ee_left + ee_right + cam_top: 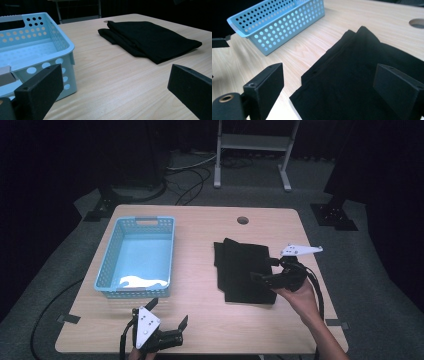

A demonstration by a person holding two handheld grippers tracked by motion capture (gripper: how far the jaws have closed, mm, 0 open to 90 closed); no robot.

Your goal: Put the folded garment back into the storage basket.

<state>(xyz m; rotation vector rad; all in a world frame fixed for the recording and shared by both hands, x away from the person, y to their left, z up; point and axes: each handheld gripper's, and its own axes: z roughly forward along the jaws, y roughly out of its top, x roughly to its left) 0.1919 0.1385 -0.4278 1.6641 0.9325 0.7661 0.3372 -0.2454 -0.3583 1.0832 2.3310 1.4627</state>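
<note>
High view: the right claw (267,270) hangs over the near right part of the folded black cloth (242,270), its jaws spread wide and pinching nothing. The cloth lies flat on the wooden bench (200,320), stretching away from that claw toward the round cable hole (243,220) in the bench's far side. In the right gripper view the cloth (352,82) sits directly beneath and between the two spread jaws, its folded layers showing along the edge ahead of the claw; whether the jaws touch the fabric cannot be told. Beyond the cloth, farther out on the bench, stands the light blue perforated basket (284,27).

The left claw (167,317) sits at the near edge of the bench, jaws also spread and holding nothing. In the left gripper view the basket (57,42) stands just beside the claw's one jaw, while the cloth (150,40) lies well ahead of it, apart from both jaws, with bare wood between.
</note>
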